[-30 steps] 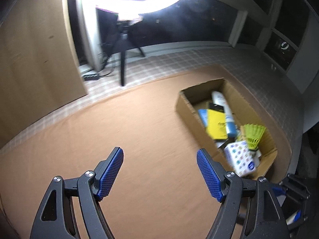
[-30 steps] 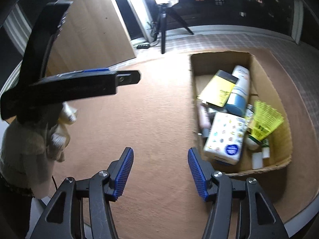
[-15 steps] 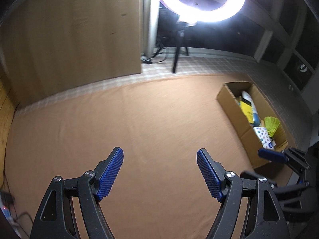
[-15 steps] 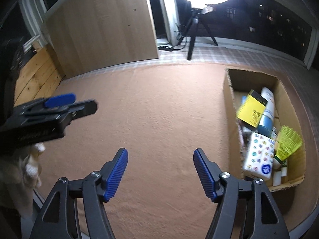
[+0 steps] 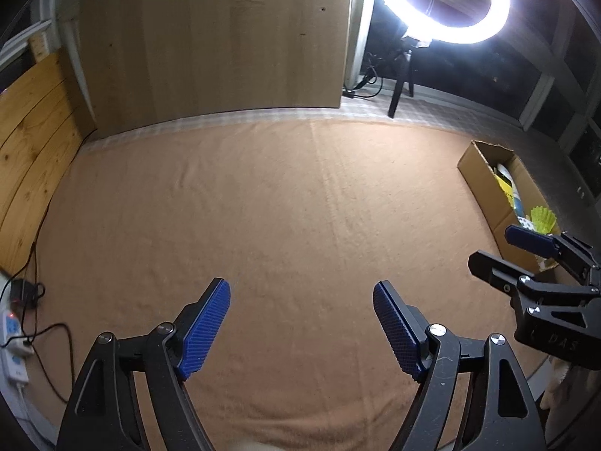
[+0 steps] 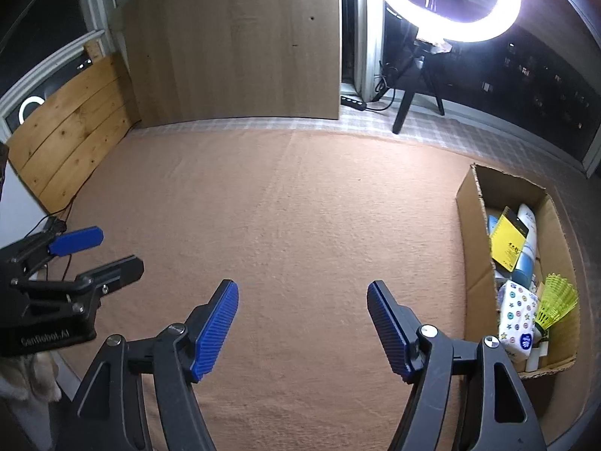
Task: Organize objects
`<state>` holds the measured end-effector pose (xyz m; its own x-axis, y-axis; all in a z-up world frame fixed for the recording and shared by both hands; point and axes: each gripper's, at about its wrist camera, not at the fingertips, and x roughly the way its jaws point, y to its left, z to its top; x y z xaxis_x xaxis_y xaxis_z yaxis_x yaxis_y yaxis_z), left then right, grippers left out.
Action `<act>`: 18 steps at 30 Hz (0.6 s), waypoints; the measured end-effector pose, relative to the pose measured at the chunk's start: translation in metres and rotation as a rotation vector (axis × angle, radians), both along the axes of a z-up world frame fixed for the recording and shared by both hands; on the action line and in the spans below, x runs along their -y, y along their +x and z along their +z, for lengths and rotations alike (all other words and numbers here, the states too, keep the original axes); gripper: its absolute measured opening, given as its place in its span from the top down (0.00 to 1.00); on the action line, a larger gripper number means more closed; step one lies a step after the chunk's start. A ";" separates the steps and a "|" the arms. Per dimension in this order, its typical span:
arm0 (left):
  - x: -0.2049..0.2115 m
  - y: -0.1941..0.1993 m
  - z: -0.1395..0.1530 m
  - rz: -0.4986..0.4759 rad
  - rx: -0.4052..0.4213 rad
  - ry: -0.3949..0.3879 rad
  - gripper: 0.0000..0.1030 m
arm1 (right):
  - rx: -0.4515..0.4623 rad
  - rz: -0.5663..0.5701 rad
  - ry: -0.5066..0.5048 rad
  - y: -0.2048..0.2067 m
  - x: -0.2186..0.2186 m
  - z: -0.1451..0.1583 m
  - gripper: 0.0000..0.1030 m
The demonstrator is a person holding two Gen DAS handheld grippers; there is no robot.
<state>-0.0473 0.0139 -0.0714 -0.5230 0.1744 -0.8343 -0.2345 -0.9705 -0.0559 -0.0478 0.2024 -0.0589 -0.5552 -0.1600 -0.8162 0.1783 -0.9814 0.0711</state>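
Note:
A cardboard box (image 6: 474, 221) sits at the right of the brown cloth and holds a yellow notebook (image 6: 508, 243), a white-and-blue bottle (image 6: 526, 251), a patterned tissue pack (image 6: 516, 317) and a yellow shuttlecock (image 6: 556, 302). The box also shows in the left wrist view (image 5: 484, 184). My left gripper (image 5: 300, 329) is open and empty above the bare cloth. My right gripper (image 6: 302, 325) is open and empty, left of the box. Each gripper shows in the other's view: the right one (image 5: 526, 259) and the left one (image 6: 90, 251).
A lit ring light on a tripod (image 6: 409, 86) stands at the back right. A wooden panel (image 6: 233, 45) and wooden planks (image 6: 67, 135) stand at the back and left. A power strip with cables (image 5: 15, 323) lies at the left edge of the cloth (image 5: 281, 206).
Both grippers have pulled back and up from the box and turned left. The box now looks smaller and farther right. Both stay open and empty.

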 end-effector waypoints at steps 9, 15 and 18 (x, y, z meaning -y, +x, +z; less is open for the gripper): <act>0.012 0.015 0.010 0.035 -0.012 0.014 0.20 | -0.026 0.017 0.017 0.010 0.015 0.006 0.32; 0.015 0.014 0.016 0.036 -0.024 0.018 0.17 | -0.042 0.019 0.031 0.014 0.019 0.011 0.31; 0.015 0.015 0.016 0.031 -0.020 0.017 0.17 | -0.049 0.015 0.039 0.015 0.020 0.013 0.31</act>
